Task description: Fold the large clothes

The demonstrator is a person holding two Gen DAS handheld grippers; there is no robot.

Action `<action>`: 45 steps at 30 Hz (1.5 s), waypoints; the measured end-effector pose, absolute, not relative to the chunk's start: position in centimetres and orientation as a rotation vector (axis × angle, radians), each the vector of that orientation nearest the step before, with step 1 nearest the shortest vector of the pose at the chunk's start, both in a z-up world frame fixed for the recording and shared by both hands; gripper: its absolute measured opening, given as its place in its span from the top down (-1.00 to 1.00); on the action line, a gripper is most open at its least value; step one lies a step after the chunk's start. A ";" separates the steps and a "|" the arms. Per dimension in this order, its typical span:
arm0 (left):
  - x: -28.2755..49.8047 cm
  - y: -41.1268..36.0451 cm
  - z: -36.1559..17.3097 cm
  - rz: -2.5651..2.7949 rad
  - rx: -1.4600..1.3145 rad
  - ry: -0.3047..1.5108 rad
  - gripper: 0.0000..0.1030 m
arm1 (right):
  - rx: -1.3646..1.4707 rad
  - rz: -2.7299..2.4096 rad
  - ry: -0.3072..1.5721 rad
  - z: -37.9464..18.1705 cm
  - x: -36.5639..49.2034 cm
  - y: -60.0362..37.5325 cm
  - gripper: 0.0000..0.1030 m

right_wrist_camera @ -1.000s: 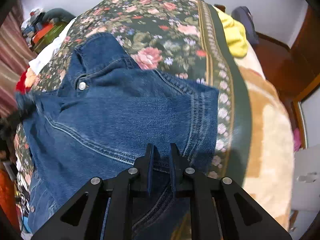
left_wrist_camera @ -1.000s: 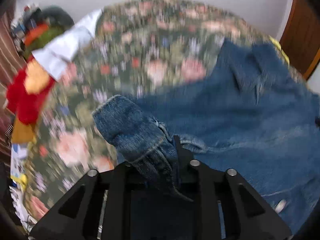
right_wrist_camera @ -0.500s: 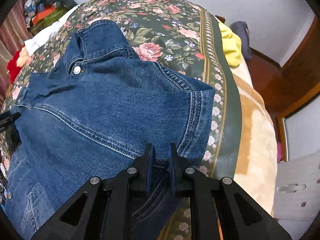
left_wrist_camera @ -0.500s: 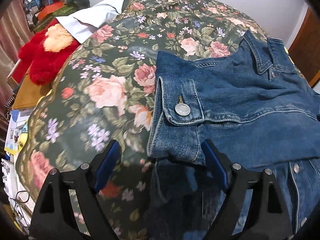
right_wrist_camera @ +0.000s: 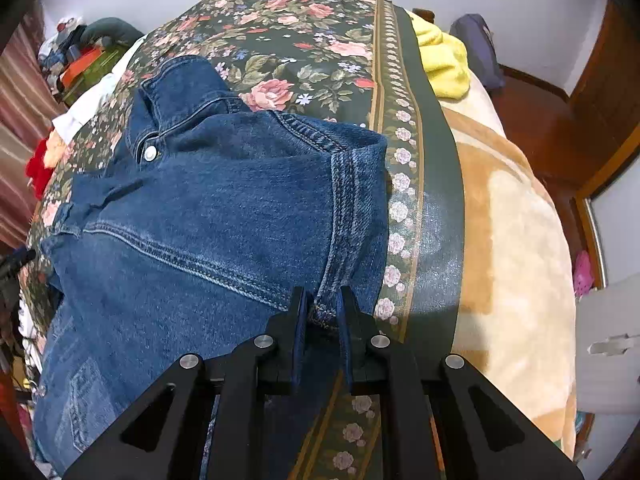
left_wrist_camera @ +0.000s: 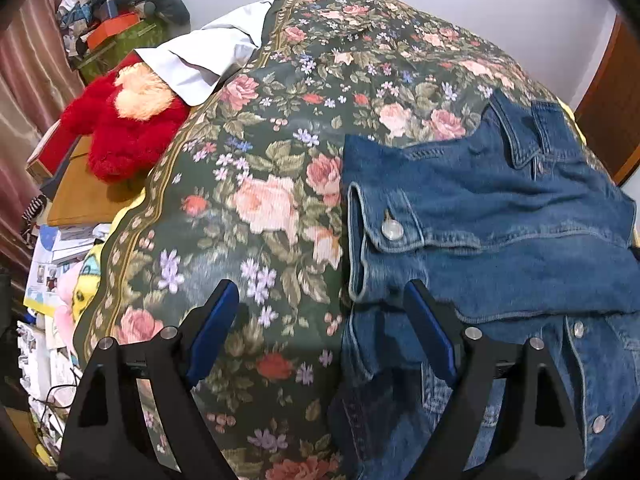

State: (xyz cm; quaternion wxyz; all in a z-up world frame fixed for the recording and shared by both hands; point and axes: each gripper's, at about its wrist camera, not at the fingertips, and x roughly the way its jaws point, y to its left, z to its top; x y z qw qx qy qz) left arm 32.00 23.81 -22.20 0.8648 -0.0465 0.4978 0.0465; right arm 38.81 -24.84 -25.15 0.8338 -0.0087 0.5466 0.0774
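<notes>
A: On the bed, what's where?

B: Denim jacket [right_wrist_camera: 208, 216] lies spread on the floral bedspread [left_wrist_camera: 272, 128], collar end toward the far wall, hem toward the cameras. One sleeve is folded across the body w/ its buttoned cuff [left_wrist_camera: 384, 236] on top, silver button showing.

A: Left gripper?

B: Left gripper [left_wrist_camera: 320, 320] is spread wide, blue pads far apart, nothing between them. Its left finger [left_wrist_camera: 212, 328] hangs over bare bedspread; the right finger [left_wrist_camera: 430, 336] is over the jacket edge, just below the cuff. Can't tell if it touches the cloth.

A: And the right one?

B: Right gripper [right_wrist_camera: 322, 312] is pinched on a thick seamed fold of the jacket at its right side, approx. where the sleeve seam runs down. Denim is bunched between the two fingers, w/ only that narrow gap between them. It sits close to the bordered edge of the bedspread.

A: Jacket flat?

B: Mostly. Collar [right_wrist_camera: 168, 92] is rumpled & stands up a bit, collar button visible. Fabric near the right gripper's hold humps up slightly.

A: Other stuff around?

B: Red plush toy [left_wrist_camera: 120, 136] beside the bed on the left, a white sheet [left_wrist_camera: 208, 60] peeking from under the bedspread next to it. Yellow cloth [right_wrist_camera: 444, 64] at the far right corner, tan blanket [right_wrist_camera: 516, 240] along the right side under the bedspread. Clutter piled in the far left corner, papers on the floor; details too small to make out.
</notes>
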 end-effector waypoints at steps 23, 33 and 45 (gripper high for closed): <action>45.4 20.2 -28.2 -0.016 -0.034 1.158 -0.64 | -0.193 0.053 1.073 -26.3 42.6 -25.0 0.80; 47.0 19.3 -28.8 -0.003 -0.091 1.123 0.07 | -0.109 0.073 1.059 -25.9 40.9 -27.1 0.80; 45.5 22.4 -23.8 0.093 -0.174 0.954 0.60 | 0.018 0.172 1.067 -25.0 45.1 -26.4 0.80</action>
